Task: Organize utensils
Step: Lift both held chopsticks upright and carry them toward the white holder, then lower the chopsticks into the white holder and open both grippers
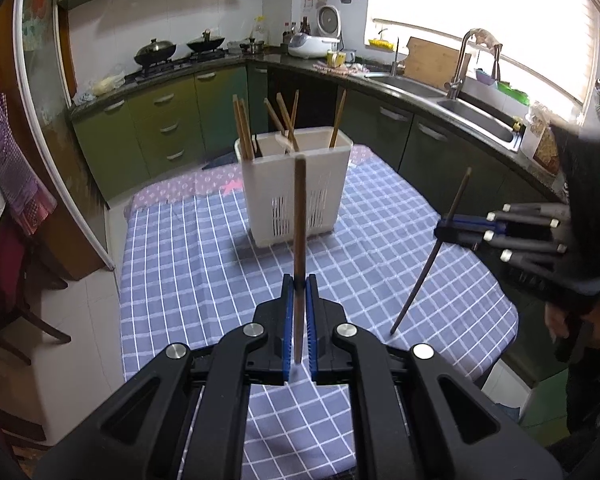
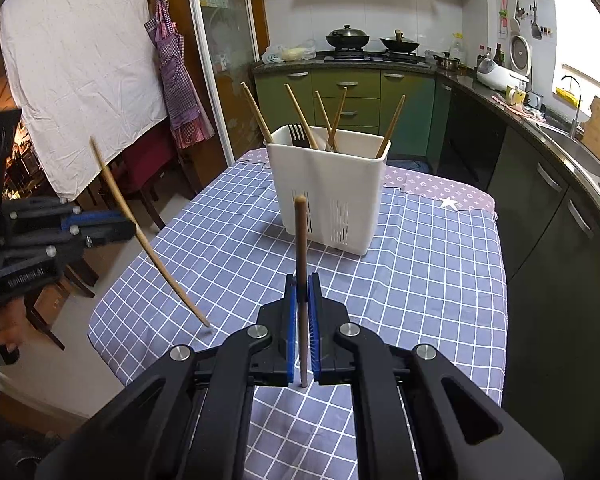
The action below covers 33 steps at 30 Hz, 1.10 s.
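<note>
Two grippers, left gripper [image 1: 299, 280] and right gripper [image 2: 302, 280], each with jaws pinching one upright chopstick [image 1: 299, 216] [image 2: 301, 236] above checkered worktop [image 1: 204, 240], near white utensil caddy [image 1: 296, 192].

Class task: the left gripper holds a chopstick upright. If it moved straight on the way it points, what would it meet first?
Probably the white utensil holder on the checked tablecloth, dead ahead of the left gripper and its chopstick. Depth is uncertain; pointing downward, it might reach the cloth first.

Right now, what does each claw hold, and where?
Left claw grips a brown wooden chopstick near its lower end; right claw likewise grips another.
</note>
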Each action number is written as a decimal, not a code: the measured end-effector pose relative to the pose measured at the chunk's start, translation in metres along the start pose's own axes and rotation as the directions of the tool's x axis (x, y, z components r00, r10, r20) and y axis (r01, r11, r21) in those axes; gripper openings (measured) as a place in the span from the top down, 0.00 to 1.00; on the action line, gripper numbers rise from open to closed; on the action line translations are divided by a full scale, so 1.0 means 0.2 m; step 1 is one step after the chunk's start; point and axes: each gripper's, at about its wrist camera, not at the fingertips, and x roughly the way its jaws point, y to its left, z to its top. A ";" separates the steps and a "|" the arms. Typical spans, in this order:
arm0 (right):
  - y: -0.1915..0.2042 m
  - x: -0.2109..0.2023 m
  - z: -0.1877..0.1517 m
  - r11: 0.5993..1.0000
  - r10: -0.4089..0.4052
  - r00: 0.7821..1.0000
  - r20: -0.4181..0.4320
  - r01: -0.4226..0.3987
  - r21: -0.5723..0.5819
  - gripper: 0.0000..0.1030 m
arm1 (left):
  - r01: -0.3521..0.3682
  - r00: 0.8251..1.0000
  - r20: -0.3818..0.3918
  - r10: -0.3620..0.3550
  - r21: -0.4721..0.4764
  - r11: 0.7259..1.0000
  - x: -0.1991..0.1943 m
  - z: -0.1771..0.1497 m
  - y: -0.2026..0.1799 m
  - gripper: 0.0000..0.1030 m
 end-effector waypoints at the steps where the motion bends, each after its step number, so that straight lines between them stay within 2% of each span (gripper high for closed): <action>1: 0.00 0.00 0.00 1.000 0.000 1.000 0.000 0.000 0.000 0.94 | -0.001 1.000 0.008 0.001 0.003 1.000 -0.01 0.02 0.00 0.94; 8: -0.03 -0.01 -0.01 1.000 0.003 1.000 0.001 -0.003 0.006 0.94 | -0.019 0.995 0.098 0.017 0.021 1.000 -0.12 0.27 -0.03 0.94; 16: -0.09 -0.02 -0.03 1.000 0.008 1.000 0.005 -0.009 0.022 0.94 | -0.045 0.982 0.187 0.038 0.035 0.998 -0.17 0.56 -0.07 0.94; 33: -0.13 -0.02 -0.04 0.999 0.041 0.999 0.012 -0.042 0.021 0.94 | -0.059 0.974 0.219 0.062 -0.020 0.998 -0.02 0.90 0.03 0.94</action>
